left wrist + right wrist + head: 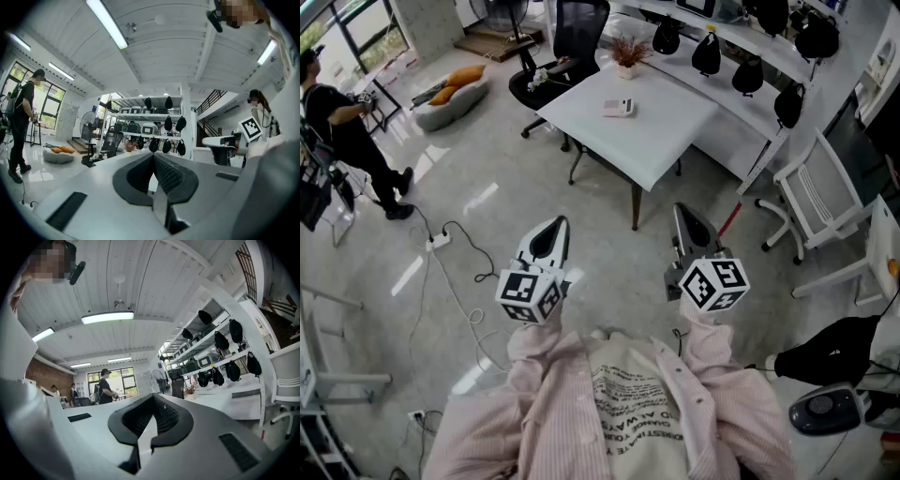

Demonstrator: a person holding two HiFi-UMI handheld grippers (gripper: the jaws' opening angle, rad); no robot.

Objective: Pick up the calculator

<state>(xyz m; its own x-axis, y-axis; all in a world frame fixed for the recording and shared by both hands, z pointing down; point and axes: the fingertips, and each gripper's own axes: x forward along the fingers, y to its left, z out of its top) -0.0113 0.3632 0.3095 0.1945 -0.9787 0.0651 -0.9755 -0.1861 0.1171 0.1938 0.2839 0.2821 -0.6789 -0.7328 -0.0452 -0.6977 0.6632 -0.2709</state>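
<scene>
White table [667, 131] with calculator [618, 108], glossy grey floor [609, 248], left gripper [551, 227] and right gripper [685, 214] closed, empty

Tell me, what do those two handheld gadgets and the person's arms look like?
The left gripper and right gripper are light grey tapering shells with black ribbed fingers. Each carries a white cube printed with black square markers. The sleeves are pale pink, finely striped.
</scene>
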